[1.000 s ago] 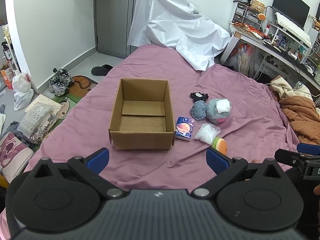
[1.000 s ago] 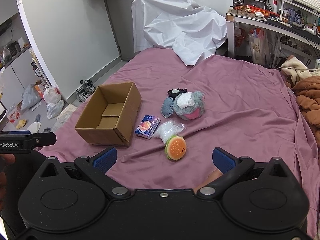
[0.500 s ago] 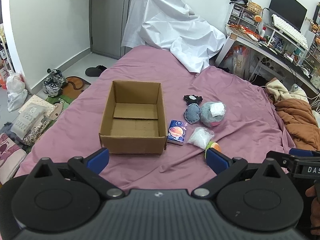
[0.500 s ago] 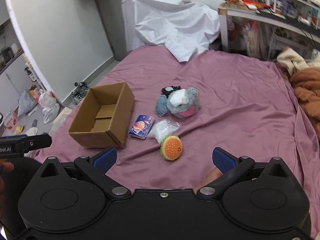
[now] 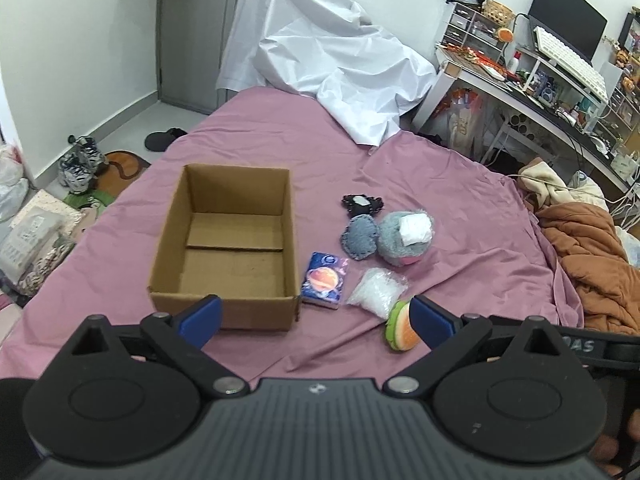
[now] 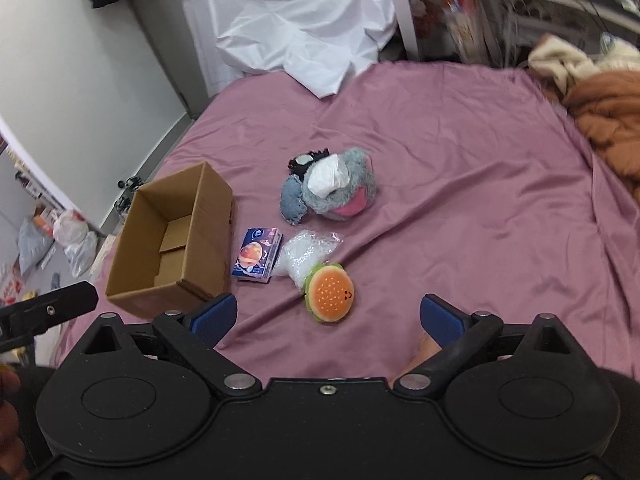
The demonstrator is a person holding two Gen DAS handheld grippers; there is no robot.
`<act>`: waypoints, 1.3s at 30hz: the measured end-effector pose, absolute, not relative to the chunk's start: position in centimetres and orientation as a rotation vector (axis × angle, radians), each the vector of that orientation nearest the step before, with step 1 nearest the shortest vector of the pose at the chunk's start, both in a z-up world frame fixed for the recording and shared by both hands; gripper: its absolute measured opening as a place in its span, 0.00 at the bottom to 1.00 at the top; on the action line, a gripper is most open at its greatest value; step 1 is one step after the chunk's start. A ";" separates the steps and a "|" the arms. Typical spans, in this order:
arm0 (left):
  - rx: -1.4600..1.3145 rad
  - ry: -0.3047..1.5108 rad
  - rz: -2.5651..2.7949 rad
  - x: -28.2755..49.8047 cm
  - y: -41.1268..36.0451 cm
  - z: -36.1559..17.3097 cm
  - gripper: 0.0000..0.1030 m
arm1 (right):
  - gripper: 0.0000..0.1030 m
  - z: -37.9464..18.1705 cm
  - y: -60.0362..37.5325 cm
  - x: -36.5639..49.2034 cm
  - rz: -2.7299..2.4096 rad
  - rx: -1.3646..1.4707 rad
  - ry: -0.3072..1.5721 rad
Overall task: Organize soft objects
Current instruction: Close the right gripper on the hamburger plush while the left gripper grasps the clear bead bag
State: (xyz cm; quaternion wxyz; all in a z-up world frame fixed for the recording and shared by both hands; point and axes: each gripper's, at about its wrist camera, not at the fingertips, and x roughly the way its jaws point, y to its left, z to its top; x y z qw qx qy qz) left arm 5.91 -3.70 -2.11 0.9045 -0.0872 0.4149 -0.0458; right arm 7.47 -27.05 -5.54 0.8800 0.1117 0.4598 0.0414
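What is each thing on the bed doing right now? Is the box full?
cardboard box: open, upright, empty.
burger toy: lying on the sheet, untouched.
clear bag: lying beside the burger toy.
tissue pack: flat, beside the box.
grey plush: on the sheet.
right gripper: jaws closing, nothing between them.
left gripper: open, holding nothing.

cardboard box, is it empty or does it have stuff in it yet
Empty: the cardboard box shows only its bare bottom flaps, seen from both wrist views.

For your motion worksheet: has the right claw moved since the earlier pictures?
Yes. The right claw has moved forward and down toward the burger toy, which lies larger and nearer on the bedsheet.
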 end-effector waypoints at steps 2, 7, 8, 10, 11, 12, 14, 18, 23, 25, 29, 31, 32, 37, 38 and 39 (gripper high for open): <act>-0.186 0.856 -0.110 6.6 -4.1 -2.4 0.97 | 0.91 -6.3 -27.0 8.1 0.069 0.262 0.980; -0.221 0.881 -0.140 8.8 -4.9 -3.7 0.92 | 0.88 -7.8 -27.3 9.3 0.045 0.326 1.014; -0.223 0.888 -0.141 9.3 -5.1 -4.0 0.92 | 0.86 -8.0 -27.4 9.5 0.039 0.333 1.018; -0.225 0.898 -0.143 10.0 -5.6 -4.7 0.90 | 0.84 -8.4 -27.5 9.9 0.026 0.350 1.027; -0.225 0.904 -0.146 10.3 -5.8 -5.0 0.89 | 0.84 -8.7 -27.6 10.3 0.023 0.363 1.033; -0.224 0.910 -0.148 10.7 -6.0 -5.4 0.88 | 0.84 -8.9 -27.6 10.5 0.021 0.369 1.035; -0.222 0.919 -0.148 11.2 -6.4 -5.9 0.84 | 0.83 -9.5 -27.6 11.1 0.019 0.378 1.044; -0.223 0.944 -0.159 12.5 -6.9 -7.0 0.78 | 0.81 -10.7 -27.4 12.1 0.035 0.383 1.063; -0.226 0.981 -0.160 14.1 -7.5 -8.7 0.69 | 0.81 -12.0 -27.3 13.0 0.057 0.374 1.076; -0.227 1.001 -0.170 14.8 -7.8 -9.4 0.67 | 0.78 -12.5 -27.3 13.2 0.060 0.380 1.083; -0.222 1.035 -0.193 15.8 -8.5 -10.9 0.64 | 0.70 -13.6 -27.5 13.7 0.051 0.397 1.097; -0.230 1.052 -0.200 16.2 -8.8 -11.6 0.61 | 0.67 -14.0 -27.7 13.9 0.055 0.418 1.102; -0.235 1.061 -0.203 16.4 -8.9 -11.8 0.59 | 0.65 -14.2 -27.8 14.0 0.055 0.431 1.107; -0.228 1.087 -0.223 17.8 -9.8 -12.9 0.53 | 0.60 -15.5 -28.6 14.8 0.041 0.506 1.133; -0.231 1.094 -0.228 18.2 -9.9 -13.1 0.53 | 0.59 -15.8 -28.6 15.0 0.039 0.508 1.140; -0.233 1.103 -0.231 18.5 -10.0 -13.4 0.53 | 0.59 -16.1 -28.6 15.2 0.042 0.511 1.149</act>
